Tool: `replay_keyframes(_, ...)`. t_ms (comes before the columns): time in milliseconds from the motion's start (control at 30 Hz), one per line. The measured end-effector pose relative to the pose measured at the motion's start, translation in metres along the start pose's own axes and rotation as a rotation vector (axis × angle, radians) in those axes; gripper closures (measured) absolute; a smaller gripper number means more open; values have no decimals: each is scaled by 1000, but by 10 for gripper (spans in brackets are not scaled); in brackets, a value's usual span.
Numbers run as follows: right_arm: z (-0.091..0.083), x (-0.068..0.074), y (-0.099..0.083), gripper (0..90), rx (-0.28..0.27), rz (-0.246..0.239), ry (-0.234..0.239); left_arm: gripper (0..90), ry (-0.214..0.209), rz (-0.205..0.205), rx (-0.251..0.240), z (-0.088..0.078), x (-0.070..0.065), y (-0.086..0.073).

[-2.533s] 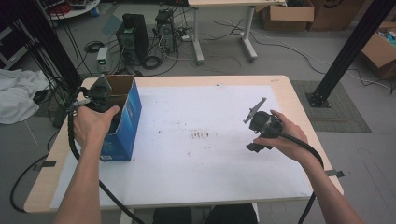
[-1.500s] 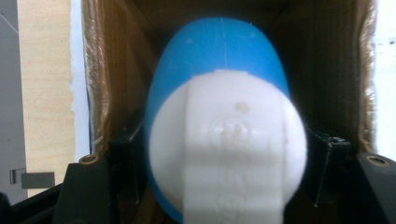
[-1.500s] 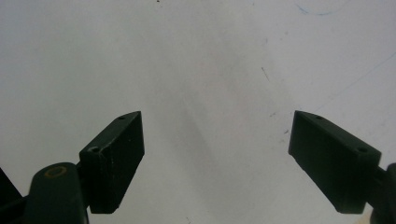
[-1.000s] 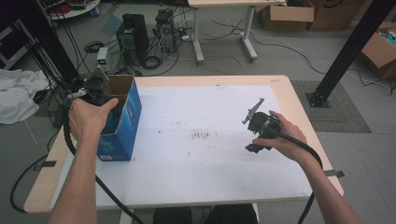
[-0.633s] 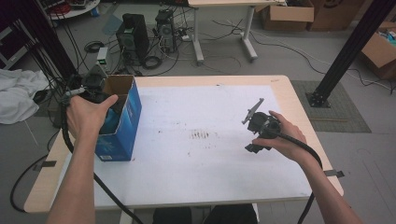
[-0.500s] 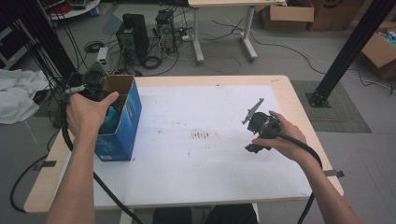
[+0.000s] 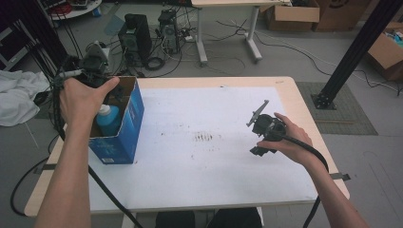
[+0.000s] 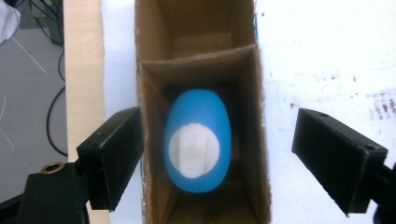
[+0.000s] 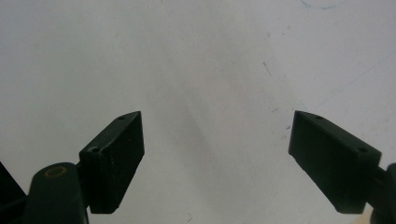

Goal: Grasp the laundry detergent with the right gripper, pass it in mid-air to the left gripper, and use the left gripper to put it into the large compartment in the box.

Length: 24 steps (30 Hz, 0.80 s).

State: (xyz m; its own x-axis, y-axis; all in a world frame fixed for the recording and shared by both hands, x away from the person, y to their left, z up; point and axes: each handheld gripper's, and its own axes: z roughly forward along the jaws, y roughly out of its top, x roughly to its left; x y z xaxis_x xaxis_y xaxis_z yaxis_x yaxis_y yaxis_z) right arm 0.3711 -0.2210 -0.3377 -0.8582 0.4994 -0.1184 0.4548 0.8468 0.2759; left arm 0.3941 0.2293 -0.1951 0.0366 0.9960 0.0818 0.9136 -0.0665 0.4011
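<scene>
My left gripper [image 8: 215, 158] (jaws just spread, nothing between) hangs over the blue bottle [image 8: 198, 140]; drifting toward nine o'clock could snag the box [image 8: 259, 140].

Left claw [image 8: 219, 163] wide open, jaws just opened; right claw [image 9: 217, 158] open too.

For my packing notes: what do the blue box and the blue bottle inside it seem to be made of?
Blue box: cardboard, printed blue outside, raw brown inside, with rough cut edges. Blue bottle: probably smooth matte plastic with a white cap; the blur leaves it uncertain.
</scene>
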Motion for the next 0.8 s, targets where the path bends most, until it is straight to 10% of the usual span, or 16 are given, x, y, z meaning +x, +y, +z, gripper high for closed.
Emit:
replay_keyframes(367,2,0,1,183,4,-5,5,173,-18,26,9,-22,-2,11)
replay_keyframes(800,2,0,-1,183,13,-5,4,173,-57,111,9,-28,-41,24)
